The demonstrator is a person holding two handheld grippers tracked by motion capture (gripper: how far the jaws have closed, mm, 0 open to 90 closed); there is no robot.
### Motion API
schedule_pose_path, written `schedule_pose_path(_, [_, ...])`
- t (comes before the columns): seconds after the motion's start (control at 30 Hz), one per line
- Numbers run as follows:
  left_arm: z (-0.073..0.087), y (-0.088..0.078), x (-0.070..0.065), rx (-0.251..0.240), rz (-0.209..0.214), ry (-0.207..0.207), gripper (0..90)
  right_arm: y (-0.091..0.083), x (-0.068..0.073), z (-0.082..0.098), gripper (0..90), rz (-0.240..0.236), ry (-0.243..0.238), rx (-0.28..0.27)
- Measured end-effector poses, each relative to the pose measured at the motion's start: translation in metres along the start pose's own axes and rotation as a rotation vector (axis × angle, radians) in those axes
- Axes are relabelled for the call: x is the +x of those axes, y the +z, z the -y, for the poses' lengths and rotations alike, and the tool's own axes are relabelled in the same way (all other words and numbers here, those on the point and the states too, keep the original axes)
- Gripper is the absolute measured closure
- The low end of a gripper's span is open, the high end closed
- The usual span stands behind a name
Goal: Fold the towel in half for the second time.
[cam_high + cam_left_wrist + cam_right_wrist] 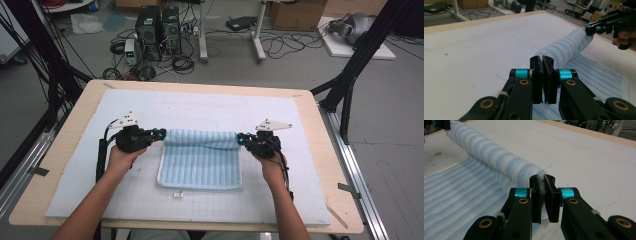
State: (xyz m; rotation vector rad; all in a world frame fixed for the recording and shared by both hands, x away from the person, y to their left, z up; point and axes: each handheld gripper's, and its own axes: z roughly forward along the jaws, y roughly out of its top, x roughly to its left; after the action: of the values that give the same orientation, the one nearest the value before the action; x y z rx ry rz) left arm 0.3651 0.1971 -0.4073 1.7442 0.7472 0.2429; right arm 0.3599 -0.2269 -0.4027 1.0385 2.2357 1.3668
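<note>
White mat (150,200) on wooden table (75,120)

Both forearms seen entering from bottom edge of high view, angled slightly inward. Left gripper (161,133) held in left hand (121,159), jaws pointed toward table centre. Right gripper (241,138) held in right hand (270,162), jaws pointed back at left one. Both grippers held low over table at about same depth, well apart. In each gripper view, jaws seen pressed nearly together, cloth pinched between right pair.
</note>
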Motion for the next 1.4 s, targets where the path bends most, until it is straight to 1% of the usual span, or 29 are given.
schedule_pose_path(0.13, [0.007,-0.005,-0.007,0.003,0.012,0.008,86.5,-0.006,0.008,0.009,84.6,-0.007,-0.007,-0.003])
schedule_pose_path(0.2, [0.012,-0.007,-0.009,0.007,0.019,0.011,86.5,-0.009,0.012,0.014,84.5,-0.015,-0.005,-0.01])
schedule_pose_path(0.27, [0.014,-0.009,-0.011,0.011,0.022,0.011,86.5,-0.012,0.015,0.019,84.3,-0.018,-0.015,-0.004])
schedule_pose_path(0.33, [0.016,-0.012,-0.013,0.012,0.026,0.011,86.5,-0.014,0.018,0.023,84.2,-0.024,-0.014,-0.004])
schedule_pose_path(0.43, [0.019,-0.017,-0.017,0.011,0.037,0.013,86.5,-0.019,0.025,0.027,84.0,-0.028,-0.028,0.0])
schedule_pose_path(0.57, [0.024,-0.025,-0.026,0.008,0.05,0.016,86.5,-0.027,0.032,0.031,84.0,-0.036,-0.037,-0.01])
schedule_pose_path(0.67, [0.029,-0.03,-0.033,0.017,0.057,0.026,86.4,-0.033,0.037,0.035,84.0,-0.041,-0.037,-0.013])
schedule_pose_path(0.77, [0.032,-0.035,-0.037,0.024,0.065,0.037,86.3,-0.038,0.042,0.038,84.0,-0.05,-0.044,-0.014])
schedule_pose_path(0.83, [0.035,-0.037,-0.039,0.033,0.069,0.04,86.3,-0.04,0.045,0.039,84.0,-0.049,-0.061,-0.013])
schedule_pose_path(0.87, [0.037,-0.037,-0.04,0.039,0.07,0.039,86.3,-0.042,0.047,0.04,84.0,-0.053,-0.058,-0.01])
schedule_pose_path(0.97, [0.042,-0.04,-0.043,0.06,0.079,0.042,86.4,-0.045,0.053,0.045,84.0,-0.058,-0.07,-0.001])
schedule_pose_path(1.07, [0.044,-0.042,-0.044,0.073,0.091,0.045,86.4,-0.047,0.056,0.049,84.0,-0.058,-0.079,0.012])
schedule_pose_path(1.1, [0.045,-0.042,-0.045,0.078,0.095,0.043,86.3,-0.047,0.056,0.051,83.9,-0.064,-0.069,0.015])
schedule_pose_path(1.23, [0.048,-0.045,-0.045,0.101,0.127,0.033,85.7,-0.049,0.059,0.055,82.9,-0.072,-0.075,0.032])
schedule_pose_path(1.27, [0.048,-0.045,-0.045,0.095,0.135,0.026,84.8,-0.05,0.06,0.055,81.3,-0.071,-0.083,0.036])
schedule_pose_path(1.3, [0.046,-0.047,-0.044,0.086,0.148,0.018,83.1,-0.05,0.06,0.056,77.2,-0.071,-0.085,0.041])
schedule_pose_path(1.33, [0.045,-0.049,-0.043,0.077,0.153,0.021,80.4,-0.052,0.06,0.057,68.0,-0.064,-0.084,0.042])
schedule_pose_path(1.37, [0.042,-0.05,-0.043,0.058,0.154,0.013,75.7,-0.053,0.059,0.056,61.4,-0.052,-0.079,0.036])
schedule_pose_path(1.4, [0.038,-0.051,-0.041,0.034,0.142,0.006,67.8,-0.055,0.057,0.056,57.9,-0.043,-0.057,0.024])
